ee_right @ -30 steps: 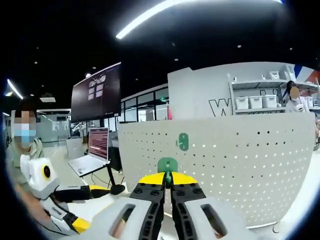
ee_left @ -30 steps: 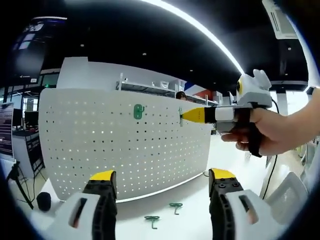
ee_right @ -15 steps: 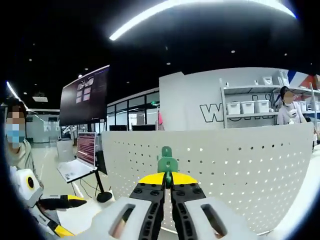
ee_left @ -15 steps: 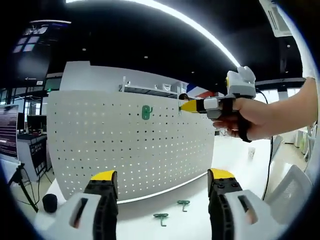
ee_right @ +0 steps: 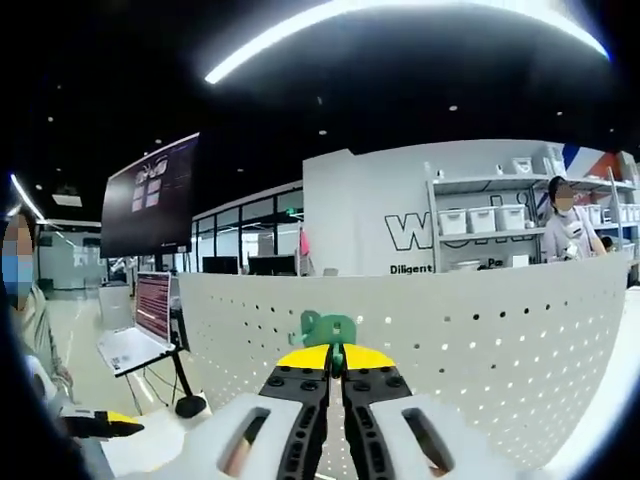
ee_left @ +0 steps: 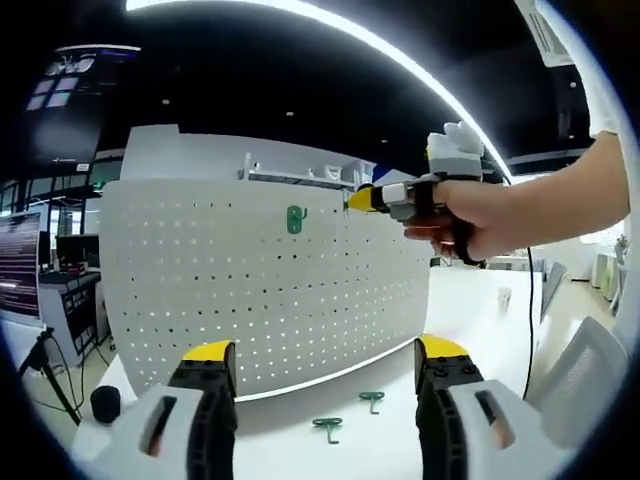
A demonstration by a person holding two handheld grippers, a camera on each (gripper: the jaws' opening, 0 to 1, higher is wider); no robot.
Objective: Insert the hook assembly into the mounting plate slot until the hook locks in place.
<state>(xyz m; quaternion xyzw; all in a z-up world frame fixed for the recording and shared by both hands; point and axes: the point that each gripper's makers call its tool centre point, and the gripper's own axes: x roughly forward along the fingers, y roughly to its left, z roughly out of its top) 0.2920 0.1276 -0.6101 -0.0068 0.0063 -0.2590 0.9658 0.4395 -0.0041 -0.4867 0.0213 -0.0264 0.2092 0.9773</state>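
Left tongs hang open in left gripper view, yellow-tipped jaws well apart, nothing between them. Right tongs are clamped on a green hook w/ jaws pressed together; hook pokes up just past the tips.

Left to right in left gripper view: small black object on the table by the board's left end; white pegboard standing upright across the middle; one green hook already mounted high on the board; right tongs w/ the person's hand at the board's top edge, tip just right of the mounted hook. Below, 2 spare green hooks and lie on the table in front of the board, between the left jaws, apart from both.

Left to right in right gripper view: a person at far left, left tongs low by them, laptop w/ lit screen, big dark monitor above, then pegboard top edge spanning the view. Held hook sits at that top edge, can't tell if it's seated in a slot. Behind: wall lettering, partly hidden, reads "W…" and "Diligent… P…"; shelves w/ white bins; another person at far right.
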